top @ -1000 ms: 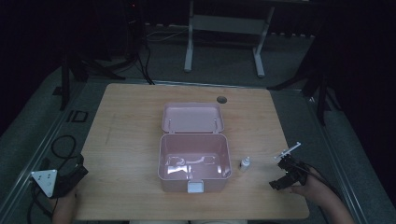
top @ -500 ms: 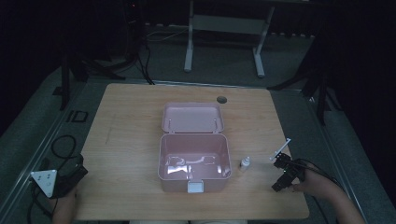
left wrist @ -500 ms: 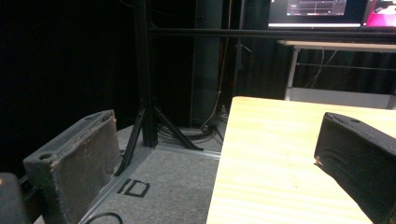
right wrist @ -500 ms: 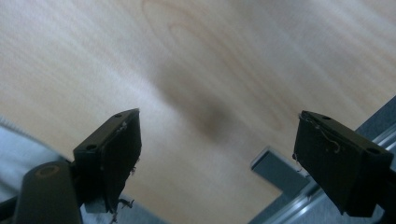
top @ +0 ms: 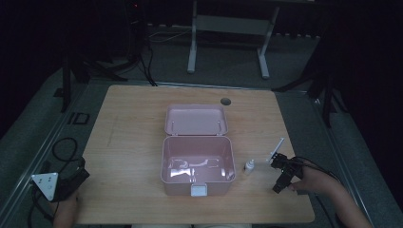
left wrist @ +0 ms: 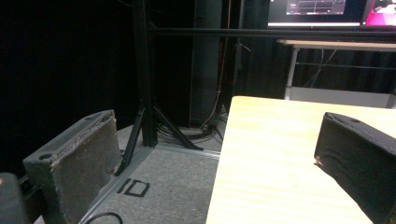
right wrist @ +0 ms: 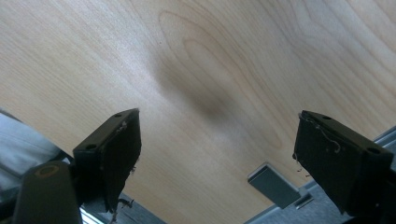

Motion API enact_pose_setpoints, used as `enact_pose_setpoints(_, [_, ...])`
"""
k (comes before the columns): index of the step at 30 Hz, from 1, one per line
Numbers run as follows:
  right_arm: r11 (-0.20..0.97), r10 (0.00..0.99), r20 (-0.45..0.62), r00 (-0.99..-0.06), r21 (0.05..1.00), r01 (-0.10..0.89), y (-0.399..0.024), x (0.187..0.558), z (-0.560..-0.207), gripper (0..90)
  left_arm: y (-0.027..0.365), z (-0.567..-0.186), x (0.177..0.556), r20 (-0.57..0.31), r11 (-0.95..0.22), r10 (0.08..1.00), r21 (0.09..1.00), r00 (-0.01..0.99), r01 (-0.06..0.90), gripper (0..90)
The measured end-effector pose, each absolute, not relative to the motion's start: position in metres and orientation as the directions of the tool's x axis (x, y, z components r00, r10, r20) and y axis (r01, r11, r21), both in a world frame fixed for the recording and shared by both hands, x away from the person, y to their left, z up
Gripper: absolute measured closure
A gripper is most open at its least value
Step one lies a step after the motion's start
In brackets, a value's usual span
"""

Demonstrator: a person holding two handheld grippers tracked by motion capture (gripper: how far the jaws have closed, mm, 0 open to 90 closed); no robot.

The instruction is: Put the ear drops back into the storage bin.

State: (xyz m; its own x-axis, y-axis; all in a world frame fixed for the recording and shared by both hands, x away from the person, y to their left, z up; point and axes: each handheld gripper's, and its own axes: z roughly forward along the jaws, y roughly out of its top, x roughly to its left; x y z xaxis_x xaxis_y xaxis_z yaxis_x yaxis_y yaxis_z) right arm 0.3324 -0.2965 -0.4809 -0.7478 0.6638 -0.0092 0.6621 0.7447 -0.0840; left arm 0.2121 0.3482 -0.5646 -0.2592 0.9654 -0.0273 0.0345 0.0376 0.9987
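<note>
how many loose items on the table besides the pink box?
2: a small white bottle just right of the open pink box, and a thin white stick further right, by the right gripper. The box's glare could hide something inside.

A pale wooden table (top: 133,142) stands on grey carpet (top: 228,71); beyond it, a white-legged desk (top: 228,23) in darkness.

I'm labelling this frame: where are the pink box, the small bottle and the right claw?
pink box (top: 197,141), high view, back rim.
small bottle (top: 249,166), high view, body.
right claw (top: 281,175), high view, between its tips.
</note>
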Motion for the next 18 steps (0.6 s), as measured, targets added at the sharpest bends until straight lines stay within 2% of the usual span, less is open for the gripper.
enact_pose_setpoints(6, [0.752,0.658,-0.003,-0.753,-0.065,0.656,-0.282,0.343,-0.483,18.0,0.348,-0.565,0.212,-0.029,0.039,0.966,0.999,-0.258,0.035,0.5])
enact_pose_setpoints(18, [0.752,0.658,0.021,-0.752,-0.049,0.657,-0.255,0.363,-0.483,18.4,0.348,-0.565,0.212,-0.028,0.039,0.966,0.999,-0.257,0.035,0.4])
